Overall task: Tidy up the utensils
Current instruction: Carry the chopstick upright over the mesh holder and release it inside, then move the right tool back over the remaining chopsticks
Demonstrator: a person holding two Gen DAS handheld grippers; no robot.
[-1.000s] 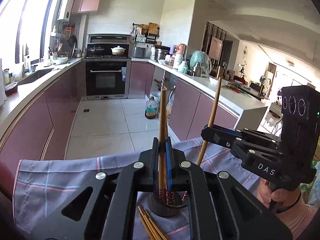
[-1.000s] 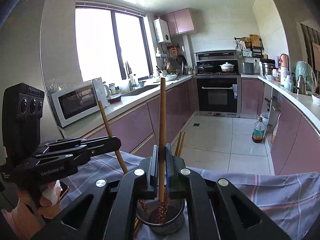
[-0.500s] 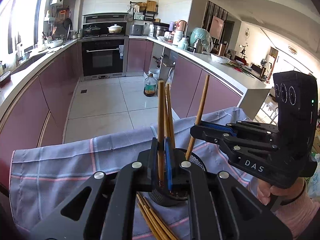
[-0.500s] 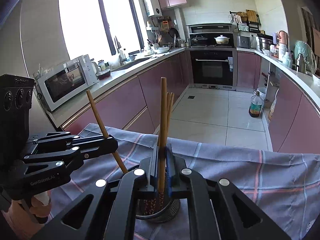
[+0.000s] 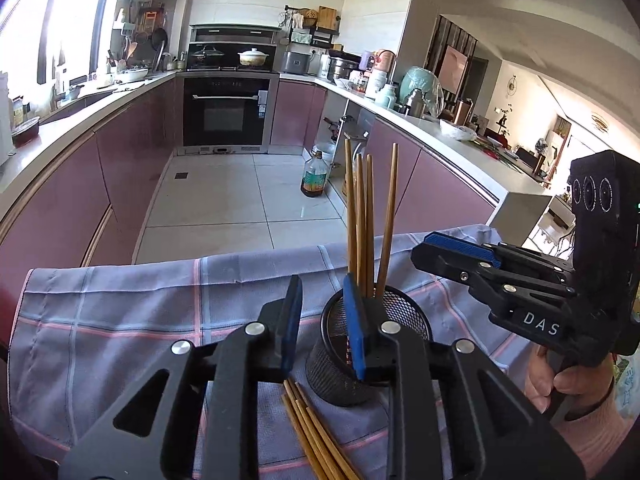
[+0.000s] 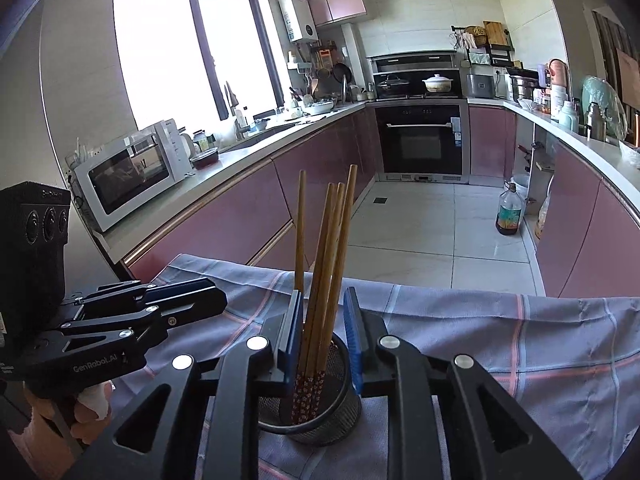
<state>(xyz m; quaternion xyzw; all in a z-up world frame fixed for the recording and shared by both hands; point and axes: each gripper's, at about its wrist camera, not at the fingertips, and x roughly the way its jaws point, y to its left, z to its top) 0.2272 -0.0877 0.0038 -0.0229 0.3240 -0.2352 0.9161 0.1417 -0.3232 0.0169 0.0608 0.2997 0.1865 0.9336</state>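
- Left gripper [image 5: 320, 328]: jaws parted wide, nothing between the blue pads; its right pad sits just in front of the mesh cup [image 5: 360, 364], rim at about 1 o'clock from the gap
- Right gripper [image 6: 322, 336]: jaws parted wide, straddling the four upright chopsticks [image 6: 324, 264] without a clear grip; whether a pad touches them, cannot tell
- The four chopsticks stand in the cup [image 6: 316, 404], patterned ends down, fanned slightly
- Cup stands on a checked cloth [image 5: 120, 312], blue-grey with pink lines
- Writing: "DAS" on the right gripper's body in the left view [image 5: 540, 326]; "GenRobot.AI" on the left gripper's body in the right view [image 6: 96, 368]
- Left view only: loose chopsticks [image 5: 316, 432] lying flat on the cloth at 6 o'clock of the cup, running under the gripper
- Right view only: microwave [image 6: 128, 172] on the counter at 10 o'clock
- Both views: oil bottle [image 5: 314, 176] on the floor
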